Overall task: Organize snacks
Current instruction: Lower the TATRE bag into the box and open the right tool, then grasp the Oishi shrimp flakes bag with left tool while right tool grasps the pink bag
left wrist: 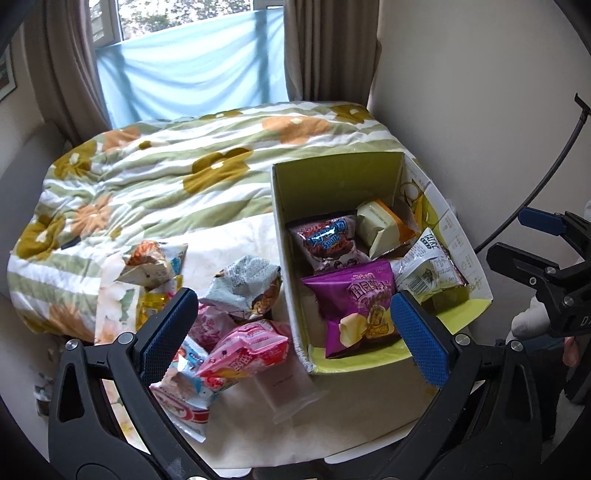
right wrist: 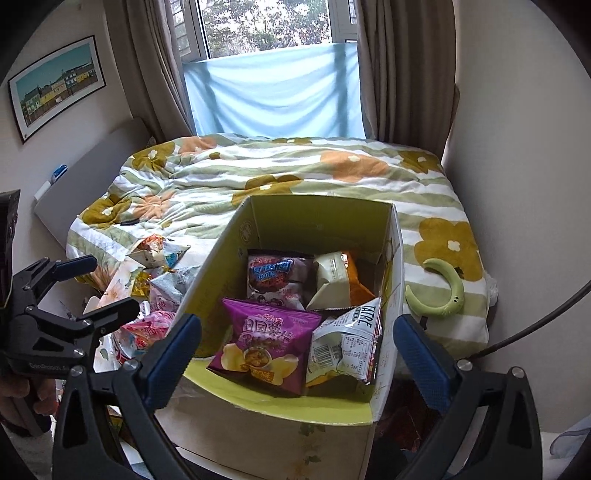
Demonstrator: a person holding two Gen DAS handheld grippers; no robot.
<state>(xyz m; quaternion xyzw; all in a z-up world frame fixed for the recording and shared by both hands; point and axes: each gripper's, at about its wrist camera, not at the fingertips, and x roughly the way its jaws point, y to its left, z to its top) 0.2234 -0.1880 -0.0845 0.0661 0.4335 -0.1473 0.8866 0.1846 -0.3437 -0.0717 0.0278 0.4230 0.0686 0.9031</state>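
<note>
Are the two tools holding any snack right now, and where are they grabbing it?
No. The left tool and right tool are both open and empty; the purple chip bag lies loose in the box.

A: Where's the box (right wrist: 295,406)?
B: On the tabletop (left wrist: 332,424), front right, backed against the bed (left wrist: 147,177). Window (right wrist: 266,22) behind the bed, curtains (right wrist: 399,74) either side.
A: Inside the box?
B: Four packs. Chip bag (right wrist: 266,347) front left, a white-backed packet (right wrist: 347,343) just right of it, leaning on the right wall. Behind them a snack pack (right wrist: 273,280) back left and a folded packet (right wrist: 336,284) back right.
A: Outside it?
B: A heap of loose snack packets (left wrist: 236,332) left of the box on the tabletop, touching one another. One crumpled packet (left wrist: 151,262) lies farther back, by the bed edge.
A: Right of the box?
B: A curved band (right wrist: 443,291) on the bed. Framed picture (right wrist: 55,85) on the left wall.
</note>
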